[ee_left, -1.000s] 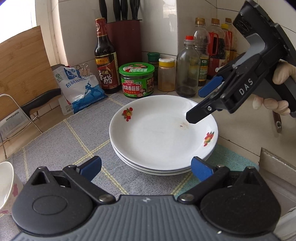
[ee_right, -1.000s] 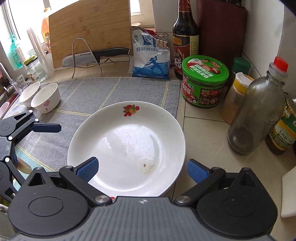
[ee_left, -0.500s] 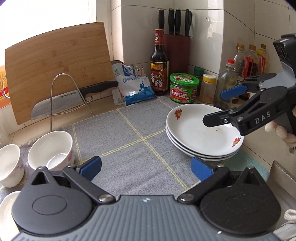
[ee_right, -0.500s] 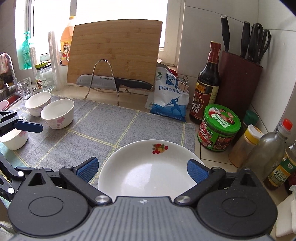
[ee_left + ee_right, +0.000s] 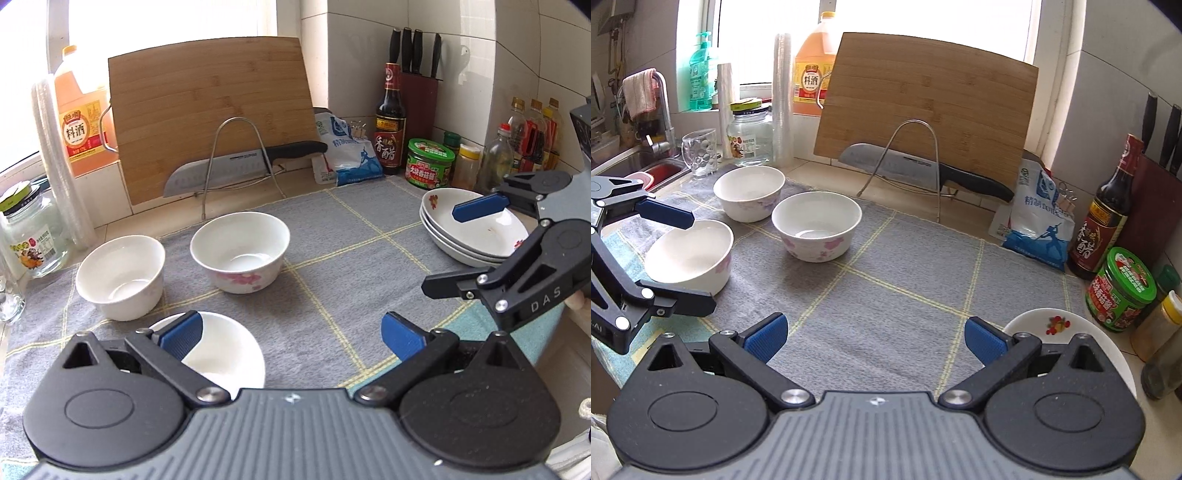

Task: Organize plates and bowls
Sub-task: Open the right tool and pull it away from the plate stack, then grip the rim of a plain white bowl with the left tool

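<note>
Tools both spread, gripping nothing: left tool [image 5: 291, 328] low centre above nearest bowl [image 5: 221, 350]; right tool [image 5: 875, 332] lower centre. Plate stack [image 5: 472, 236] sat right; grey mat [image 5: 332, 258] open mid-frame between bowls and plates.

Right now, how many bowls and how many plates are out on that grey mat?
Bowls: 3, unstacked: near bowl, left bowl, flowered bowl.
Plates: 3, in one plate stack.
Total: 6 dishes.
</note>
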A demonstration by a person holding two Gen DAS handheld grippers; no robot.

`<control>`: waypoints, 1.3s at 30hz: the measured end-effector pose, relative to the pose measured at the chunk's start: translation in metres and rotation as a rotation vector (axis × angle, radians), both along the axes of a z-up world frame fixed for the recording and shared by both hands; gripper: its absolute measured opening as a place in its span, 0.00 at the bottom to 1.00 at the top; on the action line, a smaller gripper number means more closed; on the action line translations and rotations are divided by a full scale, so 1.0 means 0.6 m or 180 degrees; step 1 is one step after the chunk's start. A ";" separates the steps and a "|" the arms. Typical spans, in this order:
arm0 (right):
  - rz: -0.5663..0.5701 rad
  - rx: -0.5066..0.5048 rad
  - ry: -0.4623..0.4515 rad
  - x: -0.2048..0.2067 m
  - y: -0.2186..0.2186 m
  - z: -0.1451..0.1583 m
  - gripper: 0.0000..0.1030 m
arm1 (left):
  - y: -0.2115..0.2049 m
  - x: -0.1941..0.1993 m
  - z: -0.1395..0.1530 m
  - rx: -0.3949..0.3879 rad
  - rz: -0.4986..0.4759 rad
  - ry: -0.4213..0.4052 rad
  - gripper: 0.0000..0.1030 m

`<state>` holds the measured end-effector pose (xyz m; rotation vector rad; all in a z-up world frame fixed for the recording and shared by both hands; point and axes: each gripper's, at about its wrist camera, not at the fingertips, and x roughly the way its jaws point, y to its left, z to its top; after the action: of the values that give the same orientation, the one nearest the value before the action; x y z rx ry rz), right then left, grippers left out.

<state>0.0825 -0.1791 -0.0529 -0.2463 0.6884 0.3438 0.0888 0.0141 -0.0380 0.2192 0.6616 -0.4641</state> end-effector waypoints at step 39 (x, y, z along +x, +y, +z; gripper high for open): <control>0.0946 -0.0159 0.0149 0.026 0.275 -0.087 0.84 | 0.162 0.118 -0.066 -0.0213 0.0033 0.0656 0.57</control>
<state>0.0980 -0.0141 -0.1054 -0.3907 0.7081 0.6181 0.1598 0.1113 -0.0775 0.1051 0.8467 -0.5021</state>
